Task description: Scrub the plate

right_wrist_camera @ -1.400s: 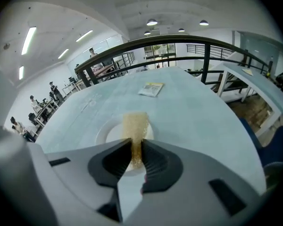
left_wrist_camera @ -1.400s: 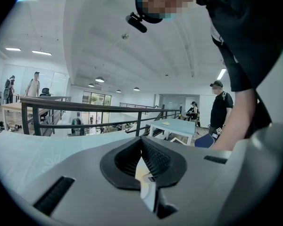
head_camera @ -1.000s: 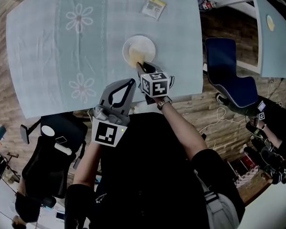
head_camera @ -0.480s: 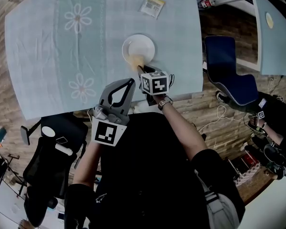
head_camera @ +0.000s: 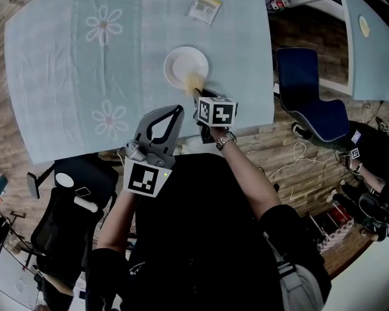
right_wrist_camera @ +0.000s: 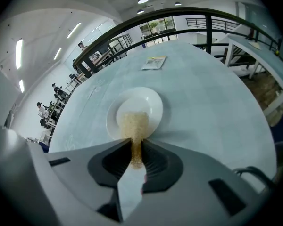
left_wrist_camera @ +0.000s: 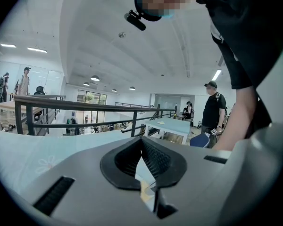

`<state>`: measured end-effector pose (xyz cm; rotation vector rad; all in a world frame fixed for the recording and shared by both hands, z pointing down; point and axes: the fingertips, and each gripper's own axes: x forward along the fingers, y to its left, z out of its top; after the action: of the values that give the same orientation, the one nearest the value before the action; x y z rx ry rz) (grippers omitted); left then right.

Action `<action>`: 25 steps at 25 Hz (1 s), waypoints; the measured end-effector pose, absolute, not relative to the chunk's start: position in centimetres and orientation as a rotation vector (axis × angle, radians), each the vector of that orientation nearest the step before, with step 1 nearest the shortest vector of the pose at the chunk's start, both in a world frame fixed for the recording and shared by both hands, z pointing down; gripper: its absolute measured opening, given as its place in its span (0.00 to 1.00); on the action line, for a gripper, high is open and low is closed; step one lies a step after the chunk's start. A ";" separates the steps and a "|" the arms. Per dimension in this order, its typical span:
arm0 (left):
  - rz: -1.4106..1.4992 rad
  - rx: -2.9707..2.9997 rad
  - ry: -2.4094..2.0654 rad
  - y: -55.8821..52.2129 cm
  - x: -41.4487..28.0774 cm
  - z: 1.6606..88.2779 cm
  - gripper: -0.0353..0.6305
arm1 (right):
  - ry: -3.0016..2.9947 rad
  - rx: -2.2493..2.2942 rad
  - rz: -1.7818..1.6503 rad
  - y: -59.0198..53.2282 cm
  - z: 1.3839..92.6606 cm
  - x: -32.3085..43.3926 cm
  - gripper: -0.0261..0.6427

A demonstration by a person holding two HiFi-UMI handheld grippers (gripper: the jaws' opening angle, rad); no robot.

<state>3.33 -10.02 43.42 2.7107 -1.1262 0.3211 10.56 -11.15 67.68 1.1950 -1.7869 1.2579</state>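
A white plate point(head_camera: 186, 63) sits on the pale blue tablecloth point(head_camera: 84, 76) near the table's front edge. My right gripper point(head_camera: 199, 93) is shut on a yellowish scrub pad point(head_camera: 195, 83) that rests on the plate's near right rim. In the right gripper view the pad point(right_wrist_camera: 133, 124) runs from between the jaws of the right gripper point(right_wrist_camera: 136, 149) onto the plate point(right_wrist_camera: 148, 102). My left gripper point(head_camera: 176, 111) hangs shut and empty at the table's near edge, left of the right one. In its own view the left gripper point(left_wrist_camera: 142, 144) points out into the room, not at the plate.
A small printed packet point(head_camera: 207, 7) lies on the table beyond the plate and also shows as the packet point(right_wrist_camera: 154, 62) in the right gripper view. A blue chair point(head_camera: 308, 96) stands to the right of the table. A railing point(right_wrist_camera: 179, 20) runs behind the table.
The right gripper has slid the scrub pad a little to the right along the plate's near rim. The left gripper has stayed where it was.
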 end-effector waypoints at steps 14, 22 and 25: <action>0.341 2.735 -1.129 -10.0 3.4 43.3 0.07 | -1.692 1.566 1.097 -14.7 66.1 17.1 0.13; 0.337 2.712 -1.242 -9.3 3.6 42.2 0.07 | -1.987 1.640 0.952 -18.4 60.0 16.1 0.13; 0.326 2.687 -1.289 -8.8 3.8 42.2 0.07 | -2.095 1.609 0.894 -19.2 57.9 14.9 0.13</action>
<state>3.76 -8.80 42.16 2.6868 -1.2891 0.3257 14.93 -19.16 57.92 1.6087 -2.0949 0.8945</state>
